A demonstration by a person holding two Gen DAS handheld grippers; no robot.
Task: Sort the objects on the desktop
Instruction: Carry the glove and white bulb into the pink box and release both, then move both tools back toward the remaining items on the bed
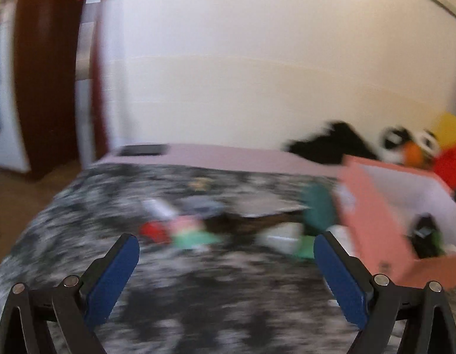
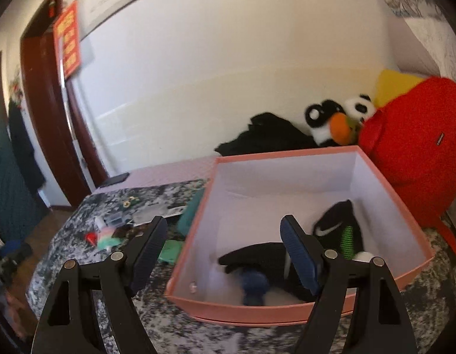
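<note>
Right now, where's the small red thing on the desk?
In the right wrist view, the small red object lies on the mottled cloth, left of the pink box and beside a mint green item.

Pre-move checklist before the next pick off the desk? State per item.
1. Left gripper open and empty: ok.
2. Right gripper open and empty: ok, it hangs above the pink box.
3. Box has room: ok, only the black Nike item, another black item and a blue object inside.
4. Items left to sort: ok, red piece, teal object and small clutter sit left of the box.
5. Left view sharp enough to aim: not ok, motion blur.
6. Next target chosen: cannot tell.
</note>
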